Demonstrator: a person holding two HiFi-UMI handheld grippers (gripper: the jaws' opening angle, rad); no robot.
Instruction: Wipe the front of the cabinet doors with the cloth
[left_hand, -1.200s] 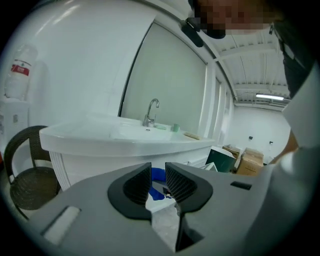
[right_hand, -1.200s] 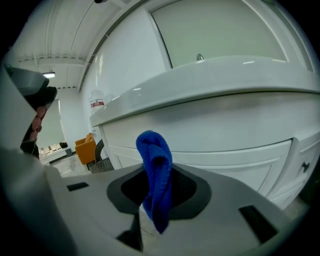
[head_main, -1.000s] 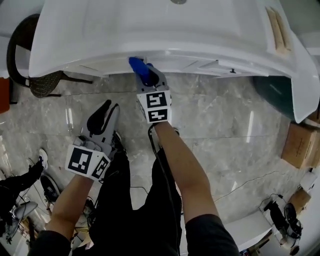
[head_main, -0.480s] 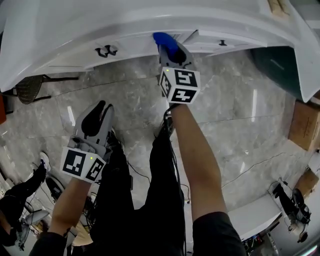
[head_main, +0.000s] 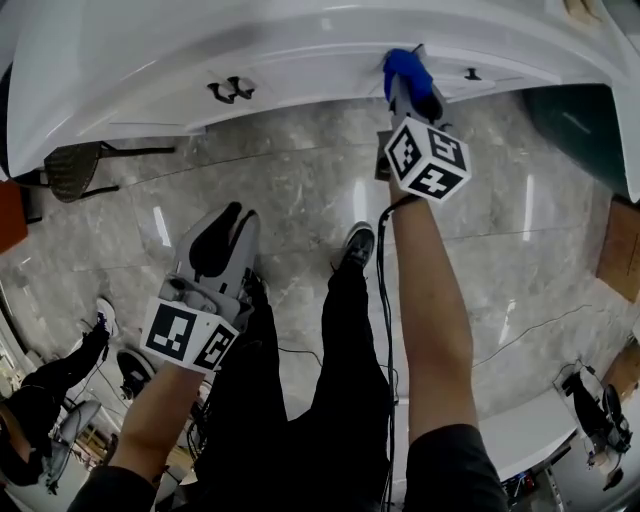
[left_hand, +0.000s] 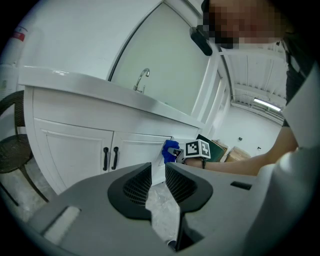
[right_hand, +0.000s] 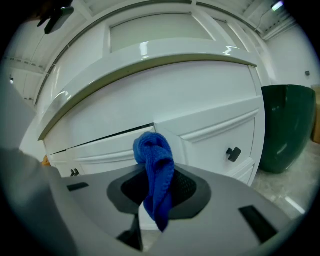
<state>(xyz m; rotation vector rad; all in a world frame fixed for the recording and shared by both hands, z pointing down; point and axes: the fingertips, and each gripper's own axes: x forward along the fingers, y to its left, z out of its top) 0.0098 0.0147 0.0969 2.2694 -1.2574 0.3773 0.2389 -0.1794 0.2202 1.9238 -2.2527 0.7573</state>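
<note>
My right gripper (head_main: 408, 80) is shut on a bunched blue cloth (right_hand: 155, 172) and holds it against the white cabinet front (right_hand: 210, 135), close to the seam between two doors. The cloth (head_main: 403, 66) shows at the cabinet's upper edge in the head view, and as a small blue patch (left_hand: 170, 150) in the left gripper view. My left gripper (head_main: 222, 225) hangs low over the floor, well back from the cabinet doors (left_hand: 75, 150). Its jaws stand nearly together with a narrow gap and nothing between them.
Paired black handles (head_main: 231, 90) mark the left doors; a single black knob (right_hand: 233, 153) sits on the right door. A dark green bin (right_hand: 287, 127) stands right of the cabinet. A wicker chair (head_main: 75, 165) is at the left. Grey marble floor (head_main: 300, 200) lies below.
My right gripper has carried the blue cloth to the right along the cabinet front. The left gripper has stayed low in much the same place.
</note>
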